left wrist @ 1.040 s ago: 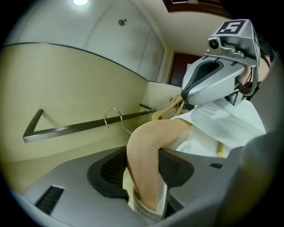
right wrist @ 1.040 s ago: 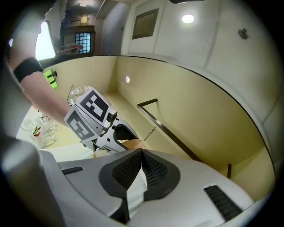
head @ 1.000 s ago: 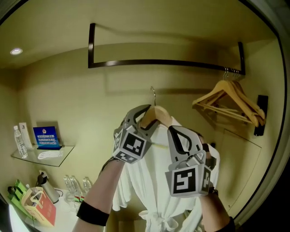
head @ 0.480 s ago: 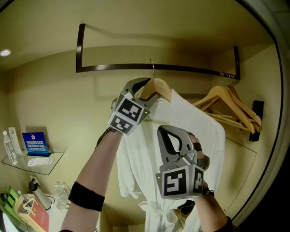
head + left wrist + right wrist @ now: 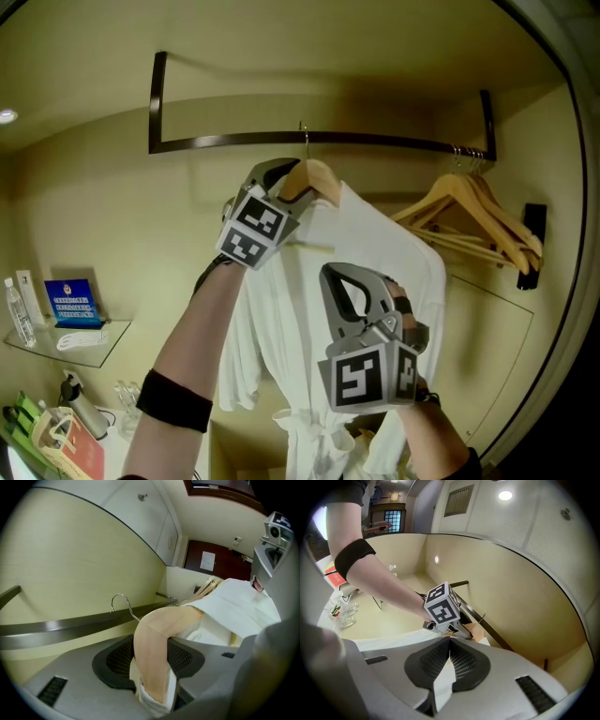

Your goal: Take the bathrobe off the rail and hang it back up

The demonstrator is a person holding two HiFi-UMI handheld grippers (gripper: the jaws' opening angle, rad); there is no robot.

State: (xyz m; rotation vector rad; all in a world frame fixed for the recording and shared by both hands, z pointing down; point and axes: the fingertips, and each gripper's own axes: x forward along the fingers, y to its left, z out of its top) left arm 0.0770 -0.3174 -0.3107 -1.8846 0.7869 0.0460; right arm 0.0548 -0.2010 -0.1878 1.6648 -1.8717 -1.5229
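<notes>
White towelling, the robe (image 5: pixel 370 267) hangs on a wooden hanger (image 5: pixel 317 178) just below the rail (image 5: pixel 394 142), near the rail's middle. The hanger's wire hook (image 5: pixel 305 133) reaches up to the rail. In the left gripper view the hook curls just above the rail's upper edge, and I cannot tell whether it bears on the rail.

The left gripper (image 5: pixel 284 184) is close under the rail. Its fingers are clamped on the hanger's arm on the side toward the rail's left end, with a fold of the robe's collar pinched in beside the wood. The right gripper (image 5: pixel 349 277) sits farther below the rail, in front of the robe's chest. Its fingers are pressed together on a thin fold of the white cloth.

The robe's belt knot (image 5: pixel 309 436) hangs well below the rail. At the rail's right end several bare wooden hangers (image 5: pixel 473 220) hang bunched together. Well below the rail's left end a glass shelf (image 5: pixel 114 330) carries a blue card (image 5: pixel 70 298) and a bottle (image 5: pixel 12 309).
</notes>
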